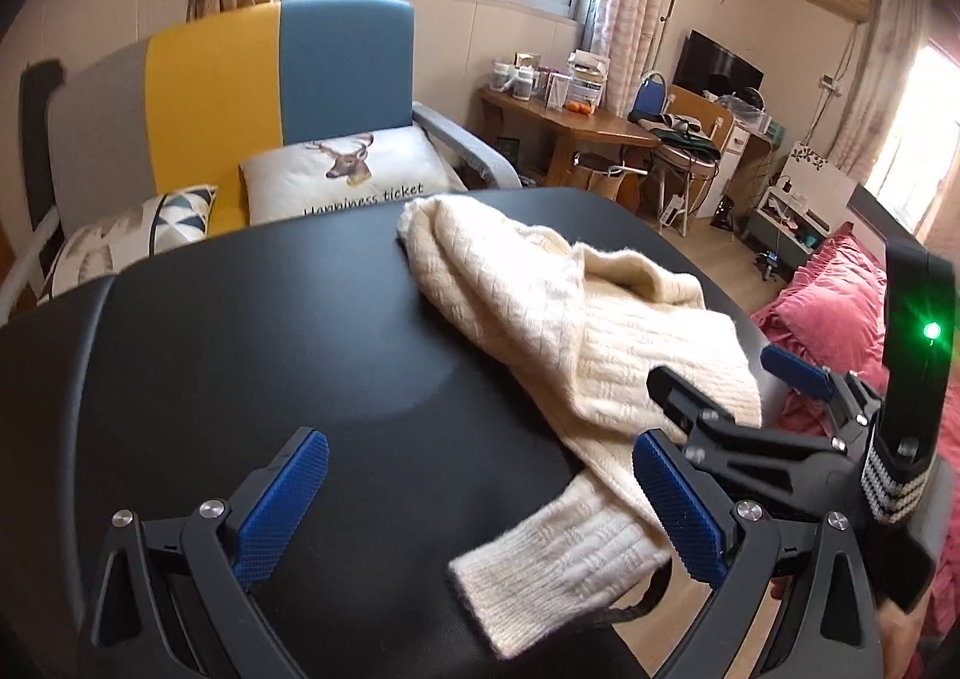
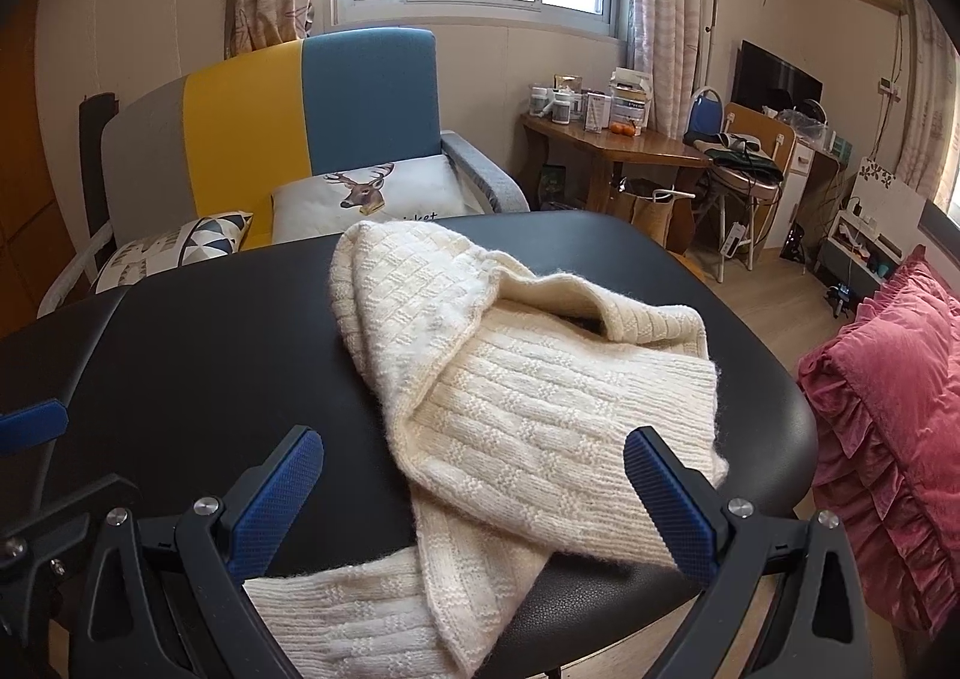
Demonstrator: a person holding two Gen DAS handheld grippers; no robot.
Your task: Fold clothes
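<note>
Cushions sit at the far left, beyond the black glossy table (image 2: pixel 198 355): a grey-and-blue triangle-patterned cushion (image 2: pixel 180 247) and, to its right, a white cushion printed with a deer head (image 2: pixel 372 196), both on the grey, yellow and blue panelled sofa (image 2: pixel 288 109) behind the table's far edge.

Above the table's near left part hangs the left gripper (image 1: pixel 480 505), its blue textured pads (image 1: pixel 282 499) spread wide with nothing between them; bare black tabletop and the ribbed cuff of a sleeve show in the gap.

The cream cable-knit sweater (image 2: pixel 528 391) lies crumpled on the right half of the table, bunched at the far edge and spreading toward the near right corner. One sleeve trails across the near edge of the table and droops over it.

The right gripper (image 2: pixel 474 499) hovers above the table's near right edge, over the sweater's lower part. Its blue pads (image 2: pixel 672 505) stand wide apart, gripping nothing; knit fabric fills the space between them without touching either pad.

Past the table's far right corner stands a brown wooden desk cluttered with jars and boxes (image 2: pixel 600 139). To the right of the table lies a pink ruffled velvet pillow (image 2: pixel 888 397).
</note>
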